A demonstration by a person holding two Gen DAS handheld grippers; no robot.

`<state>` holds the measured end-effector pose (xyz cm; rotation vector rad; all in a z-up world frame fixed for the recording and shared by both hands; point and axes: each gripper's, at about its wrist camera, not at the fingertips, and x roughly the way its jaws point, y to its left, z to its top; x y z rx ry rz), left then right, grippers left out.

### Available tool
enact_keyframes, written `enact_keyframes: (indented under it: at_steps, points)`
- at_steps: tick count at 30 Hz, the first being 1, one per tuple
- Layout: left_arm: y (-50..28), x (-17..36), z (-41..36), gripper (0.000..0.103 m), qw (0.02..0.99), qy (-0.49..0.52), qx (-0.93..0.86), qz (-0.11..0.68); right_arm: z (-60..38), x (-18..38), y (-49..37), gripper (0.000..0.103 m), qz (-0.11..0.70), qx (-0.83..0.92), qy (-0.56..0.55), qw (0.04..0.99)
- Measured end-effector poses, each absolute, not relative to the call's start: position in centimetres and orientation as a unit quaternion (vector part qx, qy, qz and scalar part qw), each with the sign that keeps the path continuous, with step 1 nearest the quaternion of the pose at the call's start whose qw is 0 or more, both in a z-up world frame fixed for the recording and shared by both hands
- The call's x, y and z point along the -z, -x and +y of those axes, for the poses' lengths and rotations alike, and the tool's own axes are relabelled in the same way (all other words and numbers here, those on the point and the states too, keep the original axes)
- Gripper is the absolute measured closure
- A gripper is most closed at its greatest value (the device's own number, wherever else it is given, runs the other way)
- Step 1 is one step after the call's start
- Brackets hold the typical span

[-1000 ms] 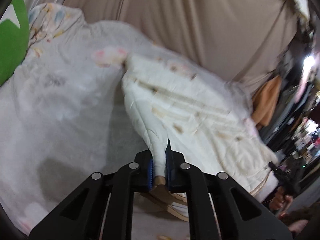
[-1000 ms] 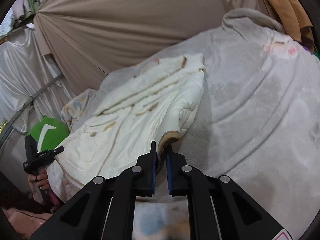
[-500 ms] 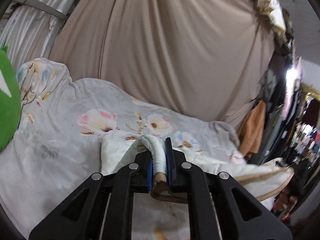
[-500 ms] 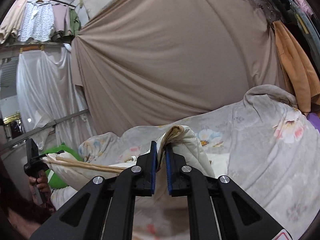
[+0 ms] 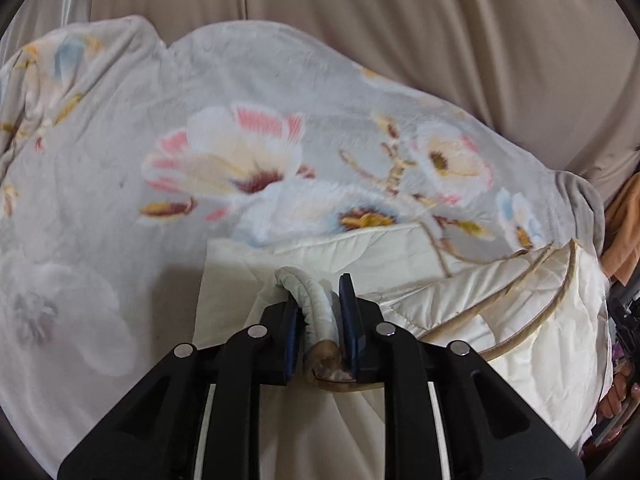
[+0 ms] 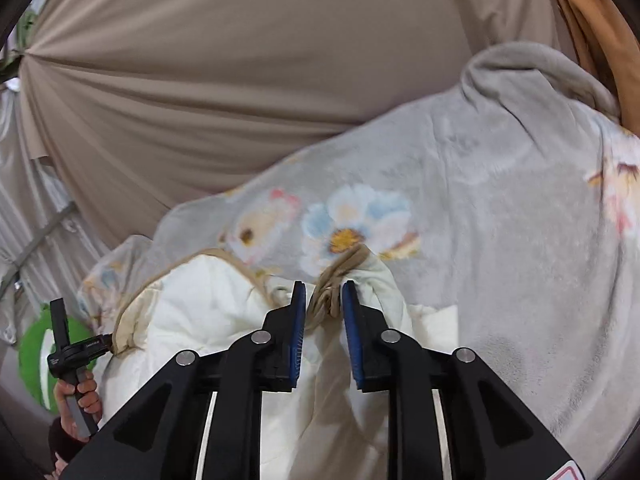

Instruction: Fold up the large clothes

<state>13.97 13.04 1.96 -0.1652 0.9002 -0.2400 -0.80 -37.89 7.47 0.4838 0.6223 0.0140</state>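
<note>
Your fold comes down on the floral blanket [image 5: 120, 184]

Left wrist view: your left gripper [image 5: 319, 316], clenched on the cream quilted garment [image 5: 520, 320], has carried its corner forward over the lower layer. Right wrist view: your right gripper [image 6: 323, 300] pinches the tan-trimmed corner, now lowered; judged ready for release.

Both tools share one build. The left gripper [image 5: 319, 332] has matte black angular arms, each carrying two round silver screw heads, with blue ribbed pads lining its fingers [image 5: 349, 328] and white strips below. The right gripper [image 6: 323, 332] matches, with a red-edged white sticker at five o'clock. At eight o'clock the bare-skinned left hand [image 6: 80, 400] shows above a dark maroon cuff.
</note>
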Motion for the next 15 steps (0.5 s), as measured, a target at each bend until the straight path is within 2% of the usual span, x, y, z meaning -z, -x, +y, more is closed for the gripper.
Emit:
enact_keyframes:
  at_steps: [3,5,8,9,10,13,15]
  points:
    - [-12.9,-2.7,14.9,0.082,0.888,0.120,0.126,0.425,-39.0,-6.5,1.6,0.075,0.299,0.019,-0.236,0.924]
    - [-11.1,-4.7,16.0,0.076,0.894,0.145,0.137,0.400,-39.3,-7.1,3.2,0.073,0.285,0.029,-0.224,0.932]
    - [-7.7,-8.5,16.9,0.054,0.908,0.155,0.168,0.351,-37.9,-8.8,6.4,0.066,0.268,0.035,-0.174,0.947]
    - [-6.3,-9.8,16.9,0.036,0.920,0.152,0.157,0.324,-37.0,-9.2,7.7,0.065,0.260,0.031,-0.157,0.952]
    - [-4.6,-11.1,16.7,0.027,0.939,0.138,0.135,0.284,-36.2,-9.4,8.5,0.065,0.257,0.020,-0.148,0.955]
    - [-1.0,-13.1,13.3,0.025,0.962,0.059,0.146,0.225,-32.7,-9.5,9.3,0.065,0.267,-0.034,-0.139,0.953]
    - [-0.5,-12.0,9.8,0.025,0.953,0.020,0.178,0.244,-29.8,-9.2,8.7,0.065,0.283,-0.063,-0.126,0.949]
